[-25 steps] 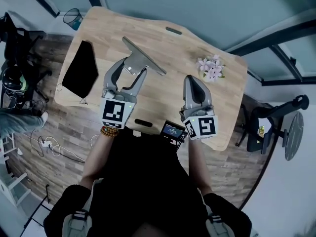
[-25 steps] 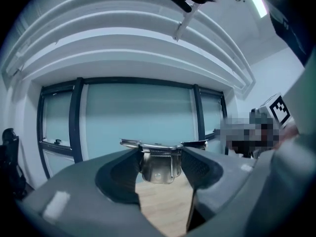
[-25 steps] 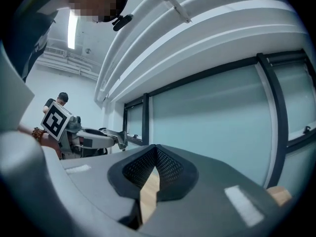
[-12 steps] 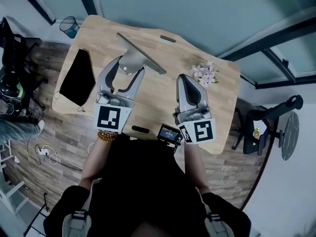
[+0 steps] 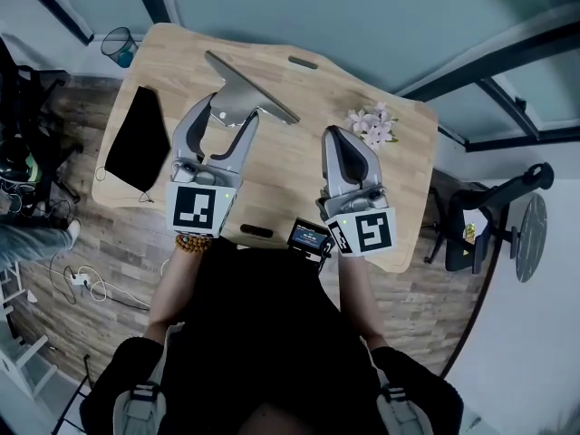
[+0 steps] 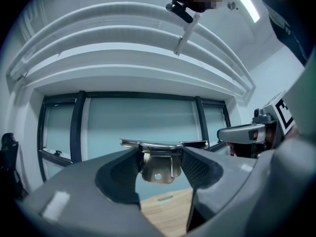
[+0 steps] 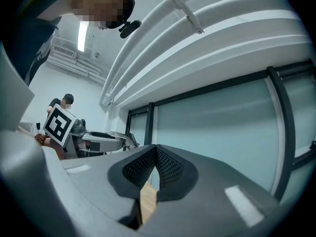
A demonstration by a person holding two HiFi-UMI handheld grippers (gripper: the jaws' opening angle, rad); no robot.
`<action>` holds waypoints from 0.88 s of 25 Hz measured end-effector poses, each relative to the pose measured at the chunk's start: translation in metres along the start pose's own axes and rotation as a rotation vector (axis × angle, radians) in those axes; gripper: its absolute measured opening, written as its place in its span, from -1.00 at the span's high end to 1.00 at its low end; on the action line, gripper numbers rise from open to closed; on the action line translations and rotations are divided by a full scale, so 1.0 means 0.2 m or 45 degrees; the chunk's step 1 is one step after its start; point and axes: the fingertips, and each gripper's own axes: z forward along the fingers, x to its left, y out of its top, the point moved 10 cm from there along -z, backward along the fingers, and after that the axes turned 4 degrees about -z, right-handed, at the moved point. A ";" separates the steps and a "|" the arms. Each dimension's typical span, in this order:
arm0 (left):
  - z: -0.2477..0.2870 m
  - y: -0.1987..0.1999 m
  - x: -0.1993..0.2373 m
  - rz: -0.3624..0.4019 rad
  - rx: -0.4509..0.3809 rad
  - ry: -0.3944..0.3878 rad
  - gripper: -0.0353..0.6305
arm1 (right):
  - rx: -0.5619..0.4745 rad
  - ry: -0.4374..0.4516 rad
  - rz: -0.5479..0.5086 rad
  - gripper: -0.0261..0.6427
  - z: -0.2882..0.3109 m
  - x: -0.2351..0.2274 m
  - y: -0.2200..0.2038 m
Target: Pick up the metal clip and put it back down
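A black cloth [image 5: 136, 141] and pink flowers [image 5: 371, 125] lie well apart on the wooden table [image 5: 290, 166].

Only real change here is on our left side. Our left gripper [image 5: 234, 113] has carried the metal clip [image 5: 254, 91] further out across the counter [image 5: 290, 166], away from us. A second ago the clip's long plate sat well short of the slot [image 5: 304, 62] near the counter's far edge, and its far tip trailed behind the slot's line. Now that tip reaches about level with the slot, and the plate's near end has closed in on the slot too. Half a second ago it was roughly midway through that move. Our head camera drifted a bit as well, so the slot itself shows slightly further left.
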 end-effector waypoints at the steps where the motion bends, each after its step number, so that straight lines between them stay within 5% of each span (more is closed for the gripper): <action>1: 0.00 0.00 0.00 0.002 0.000 0.005 0.08 | 0.002 0.001 -0.001 0.85 0.00 0.00 0.00; 22: -0.05 -0.05 0.04 0.029 0.023 0.015 0.08 | 0.052 0.012 -0.052 0.85 0.00 0.07 -0.03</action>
